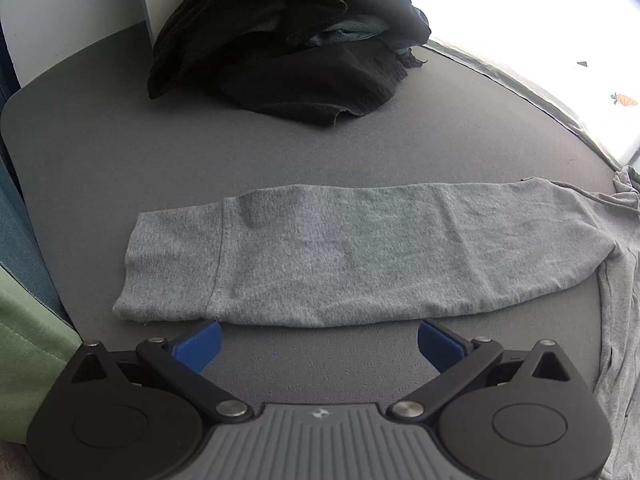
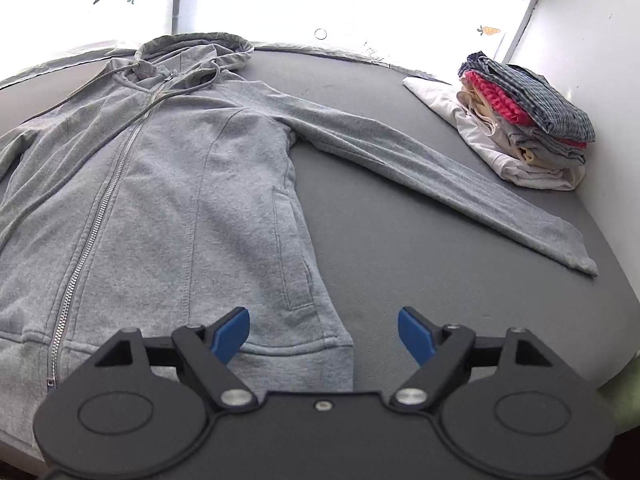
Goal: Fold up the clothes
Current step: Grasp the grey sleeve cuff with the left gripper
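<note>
Your grey zip hoodie lies flat and face up on the dark grey desk, its long axis running away from you: hood at the far edge, ribbed hem nearest you. The metal zipper is closed and runs slightly slanted from collar to hem. The knit looks soft and heathered, with curved seams and a slit pocket.

One sleeve stretches out diagonally to the right, cuff toward the desk's right edge. The other sleeve lies straight across the left wrist view, its cuff pointing left.

Your left hand-held gripper hangs just short of that sleeve, blue pads spread wide, gripping nothing. Your right hand-held gripper is likewise spread over the hem's right corner.

A rumpled dark clothes heap sits far left; a folded stack, plaid on top, sits far right.
</note>
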A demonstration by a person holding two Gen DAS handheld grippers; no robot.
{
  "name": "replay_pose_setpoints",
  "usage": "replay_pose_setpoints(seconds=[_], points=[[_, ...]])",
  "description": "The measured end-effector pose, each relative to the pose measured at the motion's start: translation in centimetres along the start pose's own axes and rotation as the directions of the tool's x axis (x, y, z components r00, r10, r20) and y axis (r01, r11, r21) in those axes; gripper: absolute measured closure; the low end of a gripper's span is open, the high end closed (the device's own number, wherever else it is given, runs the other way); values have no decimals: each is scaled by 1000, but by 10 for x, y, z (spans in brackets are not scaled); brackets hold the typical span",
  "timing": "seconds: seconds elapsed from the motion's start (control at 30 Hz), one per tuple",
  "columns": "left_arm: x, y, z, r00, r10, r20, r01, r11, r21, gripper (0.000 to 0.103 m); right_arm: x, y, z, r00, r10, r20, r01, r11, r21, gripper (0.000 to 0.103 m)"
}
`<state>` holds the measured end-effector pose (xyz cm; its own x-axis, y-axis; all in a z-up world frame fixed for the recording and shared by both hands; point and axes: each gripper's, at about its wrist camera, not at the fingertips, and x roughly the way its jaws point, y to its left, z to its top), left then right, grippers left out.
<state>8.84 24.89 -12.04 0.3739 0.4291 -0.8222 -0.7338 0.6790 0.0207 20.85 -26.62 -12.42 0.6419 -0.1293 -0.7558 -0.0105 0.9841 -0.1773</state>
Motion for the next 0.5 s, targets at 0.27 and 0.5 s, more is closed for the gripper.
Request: replay_pose_setpoints(seconds=[0.27, 0.5], points=[[13, 1, 6, 997, -45, 61, 34, 984, 176, 0, 30, 52, -9, 992, 116, -44, -112, 990, 90, 3], [36, 23, 26, 992, 99, 78, -107, 988, 114, 0, 33, 59, -26, 993, 113, 45, -118, 984, 132, 0]])
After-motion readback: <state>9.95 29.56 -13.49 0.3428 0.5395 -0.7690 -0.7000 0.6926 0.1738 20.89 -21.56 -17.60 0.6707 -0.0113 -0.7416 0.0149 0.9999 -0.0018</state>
